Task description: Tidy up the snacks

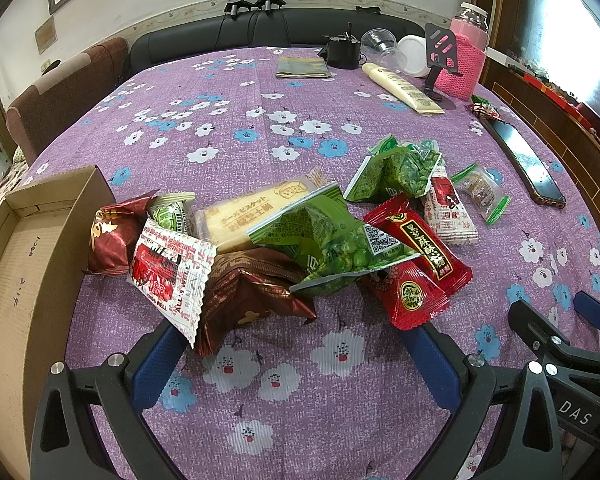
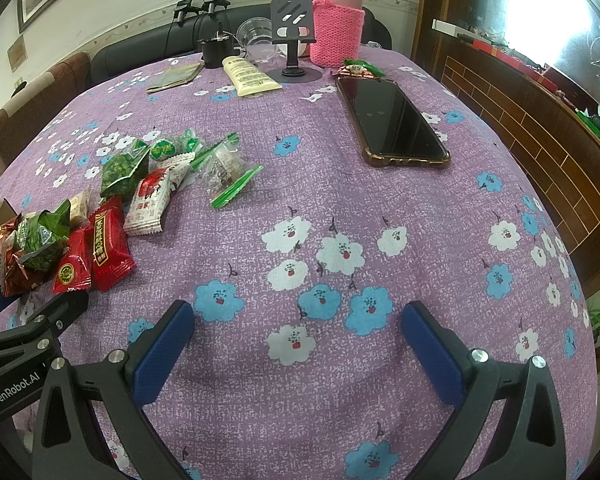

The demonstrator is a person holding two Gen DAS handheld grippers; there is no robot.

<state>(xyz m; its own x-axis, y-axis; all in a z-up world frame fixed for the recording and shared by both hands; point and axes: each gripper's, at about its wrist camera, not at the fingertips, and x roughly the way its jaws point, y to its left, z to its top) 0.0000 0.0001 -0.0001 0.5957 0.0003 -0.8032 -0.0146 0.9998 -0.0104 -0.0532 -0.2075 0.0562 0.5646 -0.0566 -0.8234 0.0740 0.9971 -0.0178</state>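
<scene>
We see the left gripper (image 1: 296, 356) spread wide and empty just below the snack pile (image 1: 300, 236) at frame centre; the cardboard box (image 1: 28, 240) sits at left. The right gripper (image 2: 298, 344) gapes empty over bare tablecloth (image 2: 380, 184).

On the red-and-white packet (image 1: 168, 276) the English words "ALL'S WELL" are printed along the edge. Japanese and Chinese characters are seen on the long yellow biscuit pack (image 1: 244, 216), and gold Chinese characters on the red candy packet (image 1: 424, 248). A QR code is printed on the green pea bag (image 1: 332, 244). "DAS" is read on the right gripper (image 1: 576, 406), and "GenRobot.AI" on the left gripper (image 2: 14, 390).
</scene>
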